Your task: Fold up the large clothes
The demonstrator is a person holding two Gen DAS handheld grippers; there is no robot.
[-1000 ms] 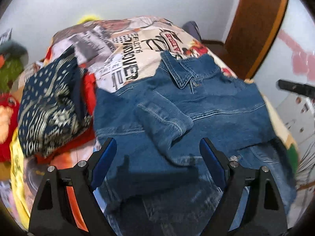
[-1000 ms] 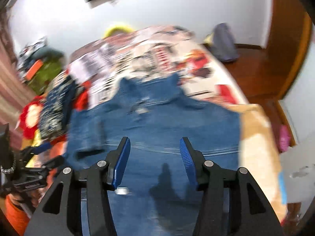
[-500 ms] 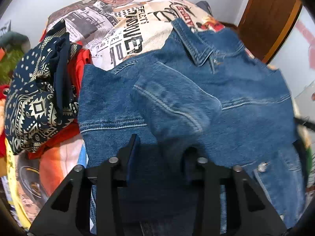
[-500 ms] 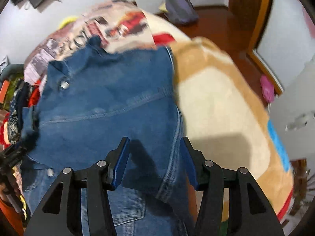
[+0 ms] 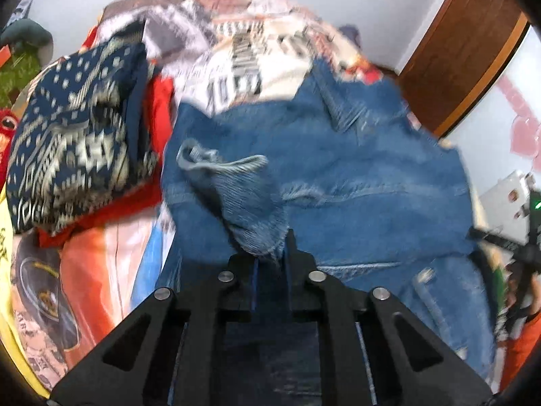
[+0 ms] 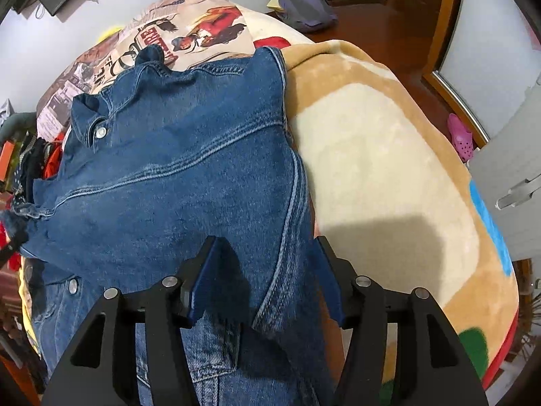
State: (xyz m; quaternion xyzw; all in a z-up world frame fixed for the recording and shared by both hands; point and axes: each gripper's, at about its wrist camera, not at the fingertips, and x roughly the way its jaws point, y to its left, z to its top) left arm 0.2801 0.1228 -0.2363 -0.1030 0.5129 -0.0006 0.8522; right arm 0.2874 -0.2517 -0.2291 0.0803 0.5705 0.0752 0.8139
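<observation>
Left wrist view: the left gripper has just been closing, and its jaws now stand narrow, pinching the folded sleeve of the denim jacket. The jacket lies spread on the printed bedcover; a navy patterned garment sits just left of it (frame blurred).

Right wrist view: the right gripper has just been opening slightly; its jaws stand half wide, straddling the jacket's right side edge without pressing it. A tan blanket lies to the right.
</observation>
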